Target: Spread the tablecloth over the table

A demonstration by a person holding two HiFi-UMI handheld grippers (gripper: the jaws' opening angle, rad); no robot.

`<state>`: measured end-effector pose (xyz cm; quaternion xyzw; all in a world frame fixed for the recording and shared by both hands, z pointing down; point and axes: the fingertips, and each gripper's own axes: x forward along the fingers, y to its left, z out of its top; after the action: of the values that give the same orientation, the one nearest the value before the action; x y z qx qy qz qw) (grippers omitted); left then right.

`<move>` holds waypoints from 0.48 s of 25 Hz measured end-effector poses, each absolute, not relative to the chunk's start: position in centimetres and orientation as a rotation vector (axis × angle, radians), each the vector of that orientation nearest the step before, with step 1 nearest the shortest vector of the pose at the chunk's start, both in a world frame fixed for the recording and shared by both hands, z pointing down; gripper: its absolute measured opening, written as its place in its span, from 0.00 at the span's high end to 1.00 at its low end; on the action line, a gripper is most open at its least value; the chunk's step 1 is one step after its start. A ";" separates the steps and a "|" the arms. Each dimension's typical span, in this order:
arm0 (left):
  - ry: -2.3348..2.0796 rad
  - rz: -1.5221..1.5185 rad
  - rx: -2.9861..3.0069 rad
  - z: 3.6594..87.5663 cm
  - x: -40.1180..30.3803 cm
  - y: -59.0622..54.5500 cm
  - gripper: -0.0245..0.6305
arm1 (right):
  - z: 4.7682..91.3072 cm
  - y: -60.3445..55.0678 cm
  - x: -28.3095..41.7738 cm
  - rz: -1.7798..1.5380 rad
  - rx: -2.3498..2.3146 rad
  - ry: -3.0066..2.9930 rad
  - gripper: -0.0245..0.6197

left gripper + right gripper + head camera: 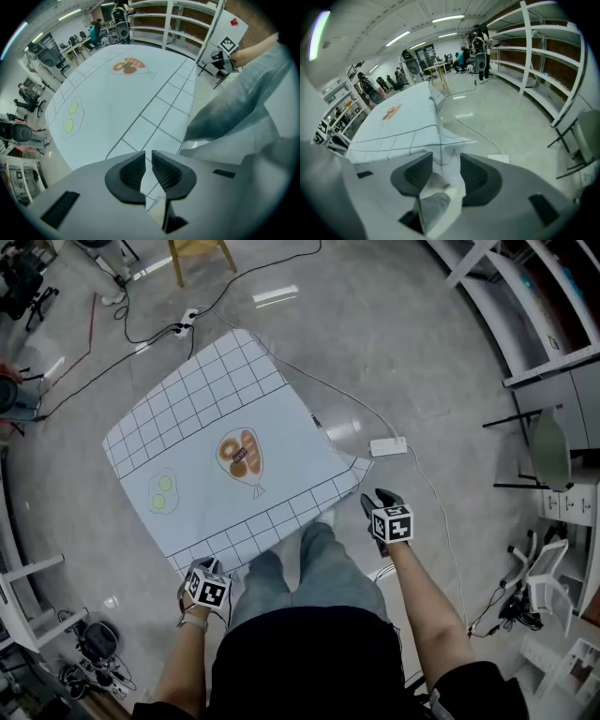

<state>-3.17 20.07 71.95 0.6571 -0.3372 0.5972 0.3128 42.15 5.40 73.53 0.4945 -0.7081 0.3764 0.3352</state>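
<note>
Left gripper: your left gripper [148,154] pointed down, its jaws pressed almost together, pinching 1 corner of the tablecloth [272,427]; a thin strip of cloth ran up through the narrow slit between the pads.
Right gripper: your right gripper [445,157] tilted downward, its jaws standing partly apart around a bunched fold of the neighbouring corner; the cloth filled the gap and touched both pads.
Tablecloth: pale blue with a dark grid border, it lay flat ahead of both grippers and covered the table, which stayed hidden beneath. From the right gripper a raised crease ran forward to the table's corner.
Prints: 2 drawings sat on the cloth beyond the grippers, a bread print [239,454] nearer the right gripper's side and a pair of green circles [163,491] ahead of the left gripper.
Legs: your grey trousers [309,568] stood between the 2 grippers, just beside the near edge of the cloth.
Floor: a white power adapter [387,446] with its cable lay ahead of the right gripper, near the held corner.
</note>
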 end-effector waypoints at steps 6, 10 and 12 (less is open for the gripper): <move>-0.861 1.658 1.734 70.6 3.1 16.5 0.90 | 78.4 3.4 47.1 0.751 1.071 -1.860 0.58; -0.840 1.665 1.720 69.1 2.9 16.9 0.90 | 78.3 3.2 43.9 0.513 0.851 -1.903 0.57; -0.834 1.669 1.715 68.6 4.1 16.5 0.90 | 78.7 2.7 43.4 0.386 0.749 -1.919 0.57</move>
<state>4.10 16.45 68.63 0.6456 -0.3141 0.6286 0.2991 43.36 2.69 78.68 0.3096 -0.7933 0.1598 0.4992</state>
